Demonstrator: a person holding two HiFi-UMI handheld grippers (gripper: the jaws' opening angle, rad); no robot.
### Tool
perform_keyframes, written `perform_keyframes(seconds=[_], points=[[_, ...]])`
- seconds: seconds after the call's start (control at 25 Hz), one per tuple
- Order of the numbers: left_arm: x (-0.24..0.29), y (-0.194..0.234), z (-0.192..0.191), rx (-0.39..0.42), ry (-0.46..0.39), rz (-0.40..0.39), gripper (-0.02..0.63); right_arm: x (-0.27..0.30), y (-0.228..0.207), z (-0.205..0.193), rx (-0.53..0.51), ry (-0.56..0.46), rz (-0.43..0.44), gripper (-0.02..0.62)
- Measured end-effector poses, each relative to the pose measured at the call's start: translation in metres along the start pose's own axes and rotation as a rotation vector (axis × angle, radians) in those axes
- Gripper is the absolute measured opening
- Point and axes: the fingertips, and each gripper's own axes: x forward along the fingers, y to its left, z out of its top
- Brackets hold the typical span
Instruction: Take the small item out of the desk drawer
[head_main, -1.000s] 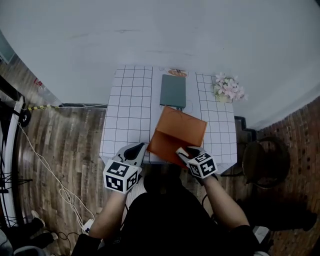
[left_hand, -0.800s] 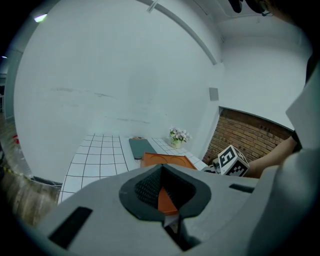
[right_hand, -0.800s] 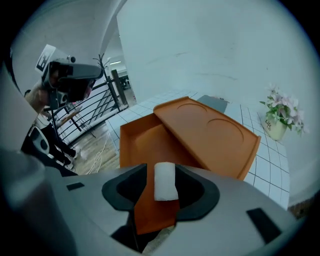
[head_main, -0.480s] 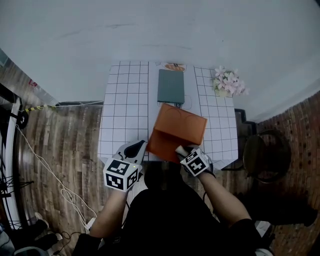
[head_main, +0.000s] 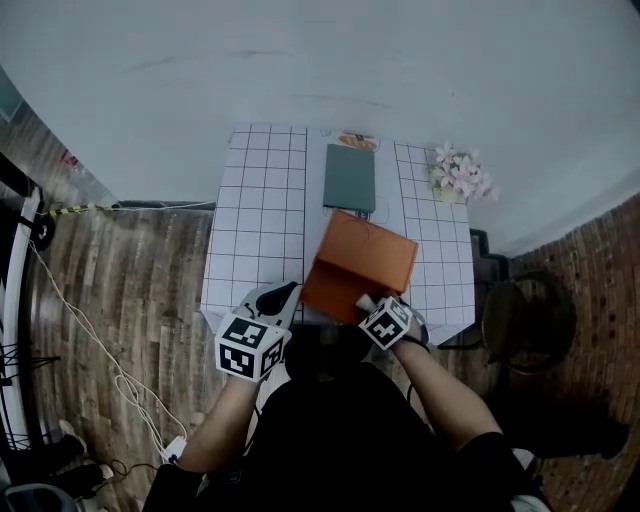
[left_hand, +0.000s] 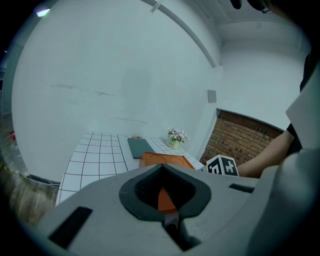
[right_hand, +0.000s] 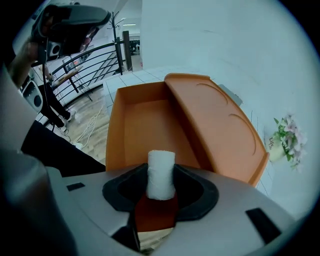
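An orange desk drawer unit (head_main: 367, 260) lies on the white tiled desk (head_main: 255, 220), and its drawer (right_hand: 145, 125) is pulled out toward me. The drawer's inside shows bare orange in the right gripper view. My right gripper (head_main: 372, 303) is at the drawer's near right corner, shut on a small white roll (right_hand: 161, 174) that stands upright between the jaws. Left of the drawer, at the desk's front edge, my left gripper (head_main: 283, 293) is shut with nothing held. In the left gripper view the orange unit (left_hand: 162, 159) lies just ahead, and the right gripper's marker cube (left_hand: 221, 166) is to its right.
A grey-green flat book or tablet (head_main: 349, 178) lies behind the orange unit. A pot of pink flowers (head_main: 458, 173) stands at the desk's back right corner. A dark chair (head_main: 525, 320) is right of the desk. A cable (head_main: 90, 340) runs over the wooden floor on the left.
The right gripper with the white roll has edged slightly left along the drawer's front. The left gripper has barely moved.
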Motion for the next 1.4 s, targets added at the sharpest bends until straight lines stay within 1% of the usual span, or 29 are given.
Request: perform_keyframes(seconds=[0.24, 0.36, 0.52, 0.76, 0.92, 1.04, 1.2, 1.32, 1.4], points=[[-0.019, -0.001, 0.015, 0.008, -0.045, 0.042, 0.005, -0.013, 0.005, 0.004, -0.012, -0.043, 0.034, 0.164], [-0.020, -0.004, 0.018, 0.013, -0.056, 0.073, 0.005, -0.027, 0.005, 0.009, -0.024, -0.111, 0.058, 0.164], [-0.013, -0.014, 0.027, 0.018, -0.066, 0.104, 0.005, -0.058, 0.003, 0.018, -0.025, -0.223, 0.117, 0.163], [0.004, -0.041, 0.051, 0.036, -0.088, 0.129, 0.005, -0.102, -0.025, 0.014, 0.047, -0.386, 0.146, 0.163], [0.016, -0.055, 0.071, 0.081, -0.090, 0.150, 0.005, -0.126, -0.051, 0.015, 0.098, -0.484, 0.162, 0.163], [0.024, -0.061, 0.084, 0.110, -0.090, 0.163, 0.005, -0.144, -0.068, 0.020, 0.117, -0.558, 0.161, 0.163], [0.033, -0.076, 0.102, 0.142, -0.101, 0.158, 0.005, -0.173, -0.087, 0.024, 0.165, -0.669, 0.178, 0.163], [0.037, -0.085, 0.118, 0.152, -0.132, 0.152, 0.005, -0.196, -0.099, 0.026, 0.207, -0.753, 0.189, 0.163], [0.037, -0.091, 0.127, 0.158, -0.152, 0.150, 0.005, -0.218, -0.106, 0.031, 0.243, -0.840, 0.209, 0.163]])
